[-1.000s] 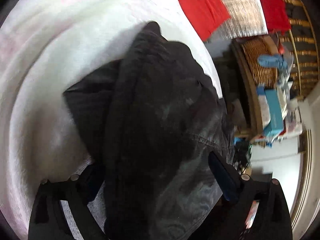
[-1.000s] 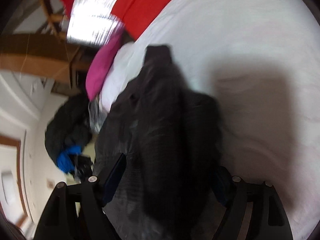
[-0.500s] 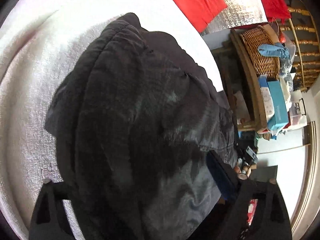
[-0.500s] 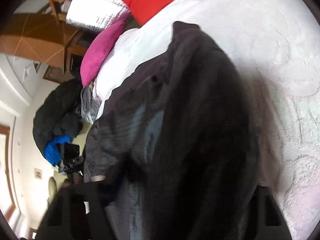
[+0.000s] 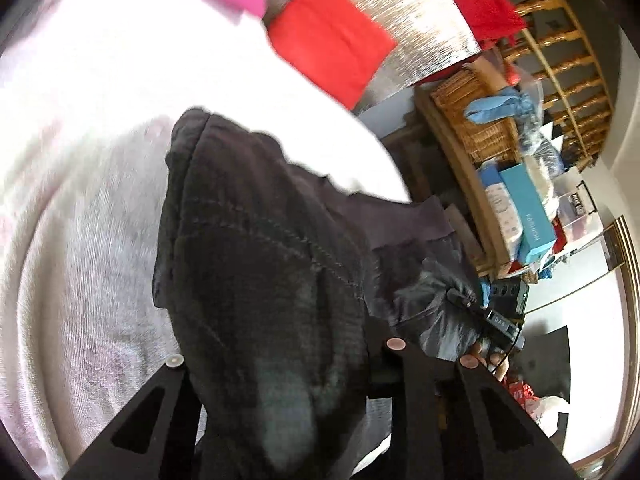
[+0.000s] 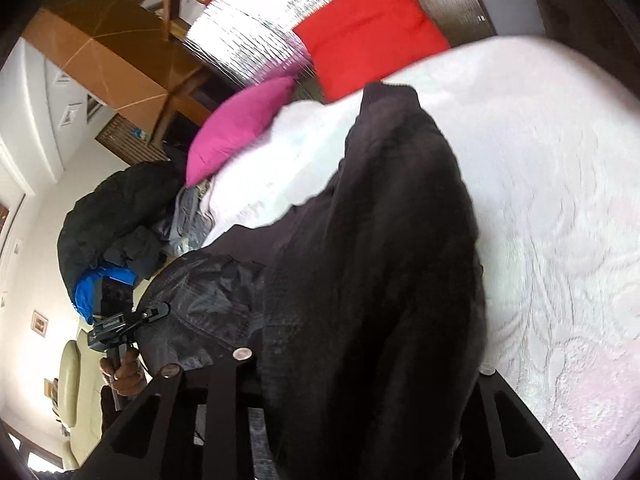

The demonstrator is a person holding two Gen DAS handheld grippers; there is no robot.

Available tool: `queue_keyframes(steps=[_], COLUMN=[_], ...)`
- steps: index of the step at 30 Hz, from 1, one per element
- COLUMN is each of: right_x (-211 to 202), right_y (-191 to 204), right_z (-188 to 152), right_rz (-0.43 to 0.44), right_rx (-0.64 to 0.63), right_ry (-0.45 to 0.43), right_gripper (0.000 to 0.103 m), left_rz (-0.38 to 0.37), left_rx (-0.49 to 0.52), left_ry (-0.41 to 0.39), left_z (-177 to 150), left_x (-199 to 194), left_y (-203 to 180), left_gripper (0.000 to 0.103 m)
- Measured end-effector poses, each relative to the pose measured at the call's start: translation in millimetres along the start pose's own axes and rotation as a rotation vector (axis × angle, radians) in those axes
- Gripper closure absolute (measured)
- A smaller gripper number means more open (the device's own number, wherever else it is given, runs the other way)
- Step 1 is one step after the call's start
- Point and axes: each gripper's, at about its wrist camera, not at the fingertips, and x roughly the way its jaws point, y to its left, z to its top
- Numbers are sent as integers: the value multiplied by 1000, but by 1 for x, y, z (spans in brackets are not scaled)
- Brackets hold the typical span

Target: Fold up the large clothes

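Observation:
A large black garment point(image 5: 256, 264) hangs doubled between both grippers above a white textured bed cover point(image 5: 80, 216). My left gripper point(image 5: 280, 360) is shut on one end of the garment; the cloth covers its fingertips. My right gripper point(image 6: 364, 364) is shut on the other end of the garment point(image 6: 384, 248), which drapes over its fingers. Each gripper shows in the other's view: the right one in the left wrist view point(image 5: 476, 312), the left one in the right wrist view point(image 6: 132, 320). The garment's far end rests on the bed cover point(image 6: 560, 208).
A pink pillow point(image 6: 240, 128) and a red pillow point(image 6: 368, 28) lie at the bed's head against a silver panel. A pile of dark clothes point(image 6: 112, 216) sits beside the bed. A wooden shelf point(image 5: 480, 184) with boxes and a wicker basket stands on the other side.
Both grippers have lifted and tilted up with the garment, so more of the room and the pillows shows. The garment now hangs narrower, and each gripper has come into the other's view.

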Motion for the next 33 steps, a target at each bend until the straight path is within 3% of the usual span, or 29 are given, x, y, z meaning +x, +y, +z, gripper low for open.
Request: queue_keyframes(steps=[7, 9, 15, 18, 19, 20, 21, 23, 25, 29, 33], right_x=[-34, -33, 2, 15, 18, 20, 23, 31, 37, 18, -18], right_y=[19, 13, -52, -81, -84, -89, -89, -89, -89, -87, -68], right_z=[9, 9, -4, -11, -12, -15, -16, -20, -22, -25, -32], right_rz=[35, 29, -29, 4, 2, -1, -5, -64, -96, -139, -245], right_rx=[-41, -14, 149, 232, 242, 257, 261, 265, 285, 308, 236], right_ry=[-126, -139, -31, 31, 41, 50, 58, 78, 85, 33, -62], right_gripper=[71, 71, 71, 68, 66, 62, 49, 34, 31, 29, 28], left_rz=[-45, -33, 164, 191, 222, 271, 290, 299, 324, 462, 630], left_rx=[104, 71, -127, -186, -182, -180, -173, -151, -151, -91, 68], left_ry=[-138, -127, 42, 86, 88, 85, 87, 89, 93, 46, -145], left_z=[4, 6, 4, 1, 0, -1, -3, -3, -4, -14, -31], left_x=[-38, -28, 26, 35, 35, 36, 37, 38, 36, 19, -26], left_y=[-36, -28, 53, 82, 86, 91, 93, 90, 86, 58, 15], left_gripper=[77, 77, 73, 55, 41, 30, 29, 28, 28, 27, 26])
